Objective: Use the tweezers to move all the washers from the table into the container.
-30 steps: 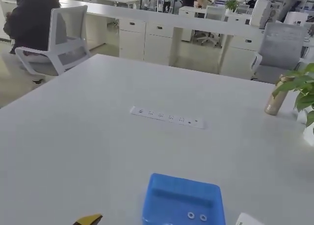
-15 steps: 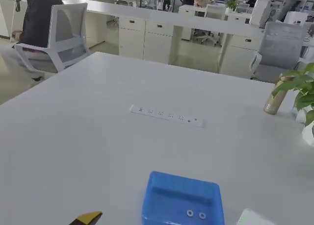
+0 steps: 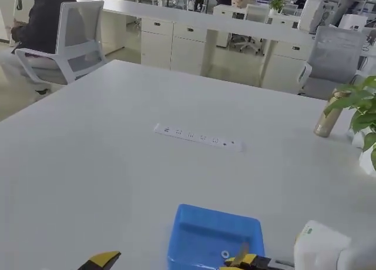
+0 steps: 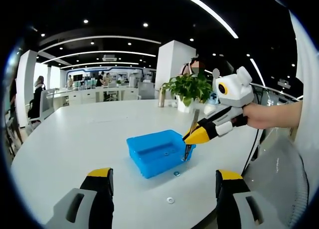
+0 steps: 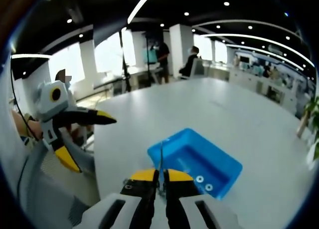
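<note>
The right gripper (image 5: 159, 175) has its yellow-tipped jaws pressed together on the thin metal tweezers (image 4: 187, 150). I cannot tell whether the tips of the tweezers carry a washer. In the left gripper view the tweezers stand almost upright, with their long axis running from 12 to 6 o'clock. Their tips are low over the near corner of the blue rectangular plastic container (image 4: 149, 164). The left gripper (image 4: 163, 171) has its jaws wide apart and holds nothing.

Two small silver ring washers (image 5: 199, 179) lie on the floor of the container. Two more are outside it on the white table (image 3: 117, 182). In the left gripper view the nearer table washer (image 4: 176, 173) lies just beside the container's corner, at about 7 o'clock from the tips. The farther table washer (image 4: 170, 200) lies in the same direction, but well apart from the wall.

In my judgement the coming move depends on this line. The tips must pass over the container wall toward 6 to 7 o'clock and go down to the table. The right gripper holds the tool, so this reach belongs to it.
</note>
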`<state>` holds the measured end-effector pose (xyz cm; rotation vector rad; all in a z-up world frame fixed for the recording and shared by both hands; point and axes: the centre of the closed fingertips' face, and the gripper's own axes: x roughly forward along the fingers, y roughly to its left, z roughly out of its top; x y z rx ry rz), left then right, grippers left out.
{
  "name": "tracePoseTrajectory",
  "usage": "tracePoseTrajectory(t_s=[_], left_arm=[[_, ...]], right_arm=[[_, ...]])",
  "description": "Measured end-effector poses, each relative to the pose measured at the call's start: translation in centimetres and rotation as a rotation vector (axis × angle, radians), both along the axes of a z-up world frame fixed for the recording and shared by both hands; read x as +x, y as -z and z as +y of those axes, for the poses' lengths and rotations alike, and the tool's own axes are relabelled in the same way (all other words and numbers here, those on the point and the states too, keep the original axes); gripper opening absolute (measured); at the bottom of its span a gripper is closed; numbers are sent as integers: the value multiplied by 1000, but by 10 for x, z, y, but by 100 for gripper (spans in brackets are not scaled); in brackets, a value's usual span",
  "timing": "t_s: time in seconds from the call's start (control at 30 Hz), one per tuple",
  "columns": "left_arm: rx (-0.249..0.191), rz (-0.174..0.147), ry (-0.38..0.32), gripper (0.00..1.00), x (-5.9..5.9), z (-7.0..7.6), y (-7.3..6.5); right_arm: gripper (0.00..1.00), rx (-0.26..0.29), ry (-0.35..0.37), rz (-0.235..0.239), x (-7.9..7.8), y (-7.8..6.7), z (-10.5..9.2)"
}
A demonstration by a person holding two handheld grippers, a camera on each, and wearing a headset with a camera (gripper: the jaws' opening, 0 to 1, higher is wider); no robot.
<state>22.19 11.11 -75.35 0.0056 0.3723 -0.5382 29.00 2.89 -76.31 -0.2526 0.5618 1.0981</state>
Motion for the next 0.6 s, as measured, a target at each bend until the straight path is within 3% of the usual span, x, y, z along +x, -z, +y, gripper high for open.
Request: tracePoseTrajectory(t_s=[0.33, 0.6], left_arm=[[-5, -4, -3, 86, -1, 0, -1], [-2, 1, 0, 85, -1, -1, 0]], right_arm=[[3, 9, -8, -39, 19, -16, 9], [3, 49, 47, -43, 49, -24, 12]])
